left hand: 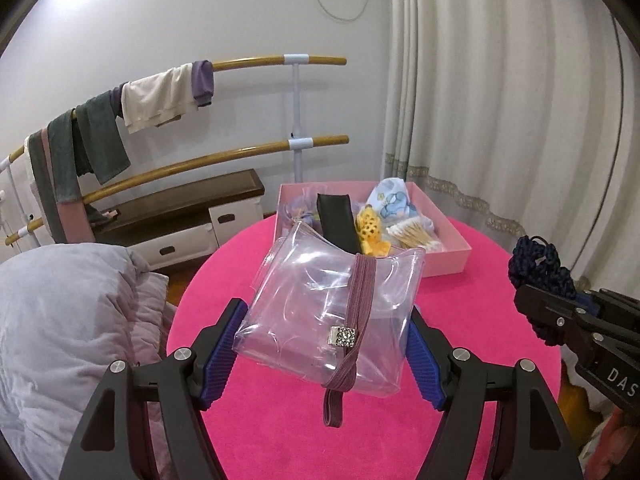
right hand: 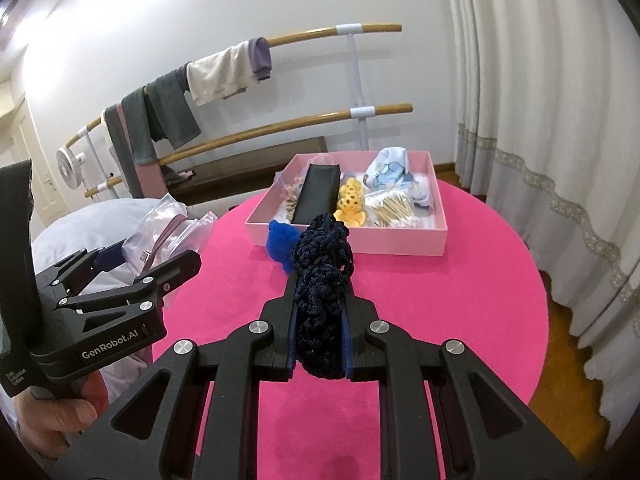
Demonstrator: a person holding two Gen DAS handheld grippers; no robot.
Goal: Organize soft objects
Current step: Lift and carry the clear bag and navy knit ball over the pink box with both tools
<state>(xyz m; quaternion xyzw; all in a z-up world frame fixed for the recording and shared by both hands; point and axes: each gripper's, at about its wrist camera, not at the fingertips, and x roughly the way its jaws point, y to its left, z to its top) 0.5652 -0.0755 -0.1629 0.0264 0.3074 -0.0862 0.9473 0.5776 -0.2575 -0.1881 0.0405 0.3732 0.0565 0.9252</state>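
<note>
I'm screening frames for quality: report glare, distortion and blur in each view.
Left wrist: fisheye bends the wooden rails, dark vignette in the corners, highlights glint on the clear pouch, otherwise sharp. Right wrist: the same bowing on the curtain, bright flare at the upper left edge, navy crochet piece crisp.

Both fisheye views are evenly and softly lit, with no hard shadows on the pink tabletop. Straight lines bow toward the frame edges, and dark vignetting fills the corners. Highlights glare on the clear plastic pouch. A bright patch washes out the upper left wall. The centres stay sharp; the margins soften slightly.
</note>
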